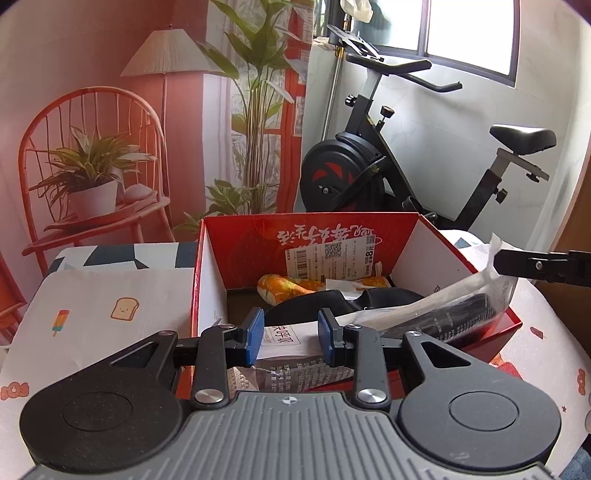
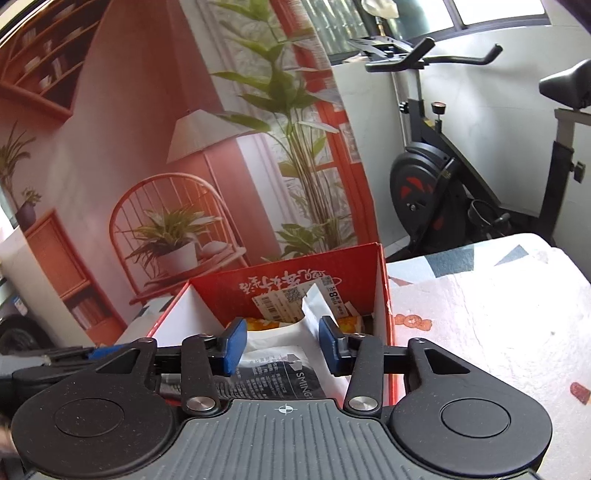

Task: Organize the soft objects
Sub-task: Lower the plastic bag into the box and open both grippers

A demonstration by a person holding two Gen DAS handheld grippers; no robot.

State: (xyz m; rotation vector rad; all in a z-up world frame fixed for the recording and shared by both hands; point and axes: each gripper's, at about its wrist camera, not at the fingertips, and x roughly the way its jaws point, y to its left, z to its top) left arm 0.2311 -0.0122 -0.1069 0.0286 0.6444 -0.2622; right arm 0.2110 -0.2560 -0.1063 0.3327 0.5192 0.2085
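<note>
**A:** What does my left tool point(image 1: 290, 338) have, nearest to me?

**B:** Its blue pads point(image 1: 255, 338) stand apart. A packet with a white label point(image 1: 286, 341) lies between them at the near edge of the red box point(image 1: 210, 266), but I cannot tell whether the pads press on it.

**A:** And my right tool point(image 2: 282, 345)?

**B:** Much the same. Its pads point(image 2: 232, 345) are apart, and a white plastic-wrapped packet with a dark printed panel point(image 2: 284, 363) sits in the gap, its white corner poking up past the tips. Whether it is gripped, I cannot tell.

**A:** In my left view, what is to the right of the tool?

**B:** A clear bag with a black roll inside point(image 1: 458, 310) rests tilted over the box's right wall, its far end up by the fingers of my right tool point(image 1: 496, 260), which come in from the right edge.

**A:** Further inside the box?

**B:** Something soft and black point(image 1: 369, 299) in the middle, then an orange-and-white packet point(image 1: 280, 286) against the far wall, under a white shipping label point(image 1: 325, 262) stuck on that wall.

**A:** What carries the box?

**B:** A surface covered in a pale cloth with cartoon prints point(image 1: 110, 306), toast and an ice lolly among them.

**A:** And beyond?

**B:** A printed backdrop of a red chair, lamp and plants point(image 1: 155, 122) on the left, a black exercise bike point(image 1: 388, 166) on the right under a window point(image 1: 469, 29).
</note>
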